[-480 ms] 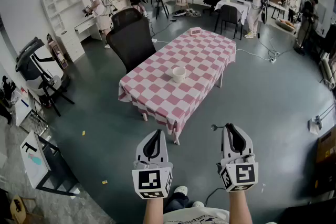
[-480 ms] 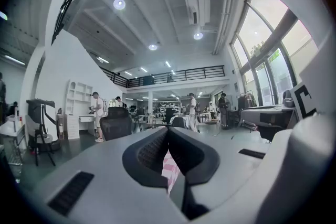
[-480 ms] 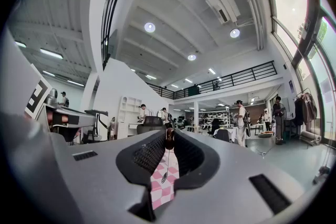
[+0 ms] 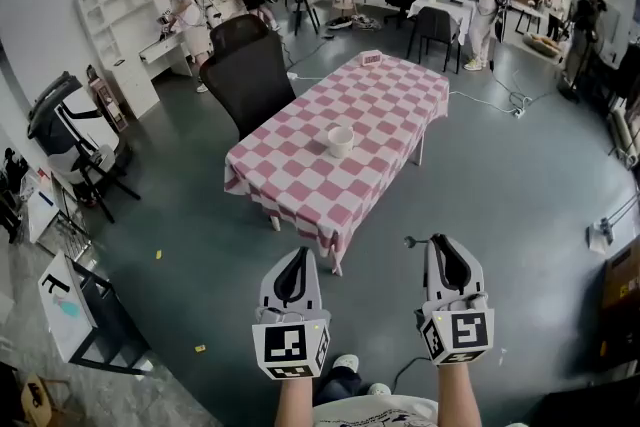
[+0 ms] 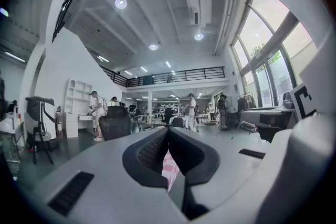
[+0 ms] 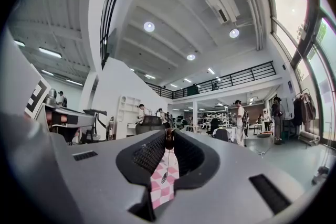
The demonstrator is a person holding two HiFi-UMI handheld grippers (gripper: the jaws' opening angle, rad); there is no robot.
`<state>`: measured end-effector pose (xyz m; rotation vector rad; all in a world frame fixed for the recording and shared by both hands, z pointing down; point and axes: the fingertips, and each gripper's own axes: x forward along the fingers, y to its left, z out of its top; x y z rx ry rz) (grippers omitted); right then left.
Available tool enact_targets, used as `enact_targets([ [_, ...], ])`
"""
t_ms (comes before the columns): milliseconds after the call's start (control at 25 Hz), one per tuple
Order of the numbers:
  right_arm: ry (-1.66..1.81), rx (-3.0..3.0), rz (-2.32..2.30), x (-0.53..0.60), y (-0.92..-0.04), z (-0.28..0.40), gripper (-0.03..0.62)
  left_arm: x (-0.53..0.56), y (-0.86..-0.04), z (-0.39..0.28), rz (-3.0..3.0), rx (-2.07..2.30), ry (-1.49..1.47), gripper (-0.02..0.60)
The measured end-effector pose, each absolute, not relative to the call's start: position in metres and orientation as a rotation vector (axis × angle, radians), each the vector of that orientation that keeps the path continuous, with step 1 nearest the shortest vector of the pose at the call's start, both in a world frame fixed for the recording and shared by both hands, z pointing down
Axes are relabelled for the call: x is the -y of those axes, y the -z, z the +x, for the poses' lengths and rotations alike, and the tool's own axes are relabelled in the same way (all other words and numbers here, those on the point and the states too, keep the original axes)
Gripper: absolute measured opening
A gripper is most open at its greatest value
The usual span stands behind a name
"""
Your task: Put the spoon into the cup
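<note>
1. Head view: your right gripper (image 4: 440,243) is clenched on the spoon (image 4: 410,241), whose small rounded end sticks out to the left of the jaw tips.
   - Your left gripper (image 4: 297,255) is closed with nothing in it.
   - The cup (image 4: 341,141) stands upright near the middle of the checked table (image 4: 385,105), well apart from both grippers, with open floor between.
   - A black chair (image 4: 250,80) stands at the table's left side, and a small pink item (image 4: 372,58) lies at the far end. Neither is near the cup.
   - The near table corner is the only thing that looks likely to hinder your approach.

2. Left gripper view: the left gripper (image 5: 168,134) has its jaws together at the tips and empty. Only the table's cloth (image 5: 169,171) shows through the gap below. People and furniture stand far off.

3. Right gripper view: the right gripper (image 6: 169,136) pinches the spoon (image 6: 164,178) at the very tips, and a thin stem runs down across the gap.
   - I judge the spoon light, stiff and smooth, so it is liable to swivel in so small a pinch. Keep the grip firm.
   - The cup looks light enough to tip if you knock its rim, so bring the spoon in from above.
   - The cup cannot be made out in this view.
</note>
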<state>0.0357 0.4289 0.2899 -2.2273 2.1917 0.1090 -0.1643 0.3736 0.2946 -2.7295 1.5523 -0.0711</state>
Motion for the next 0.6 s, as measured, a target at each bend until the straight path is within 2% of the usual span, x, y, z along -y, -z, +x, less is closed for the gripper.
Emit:
enact_targets([
  [600, -0.066, -2.146, -2.253, -0.363, -0.304, 0.010, 0.061, -0.298, -0.306, -0.196, -2.770, -1.517, 0.066, 0.014],
])
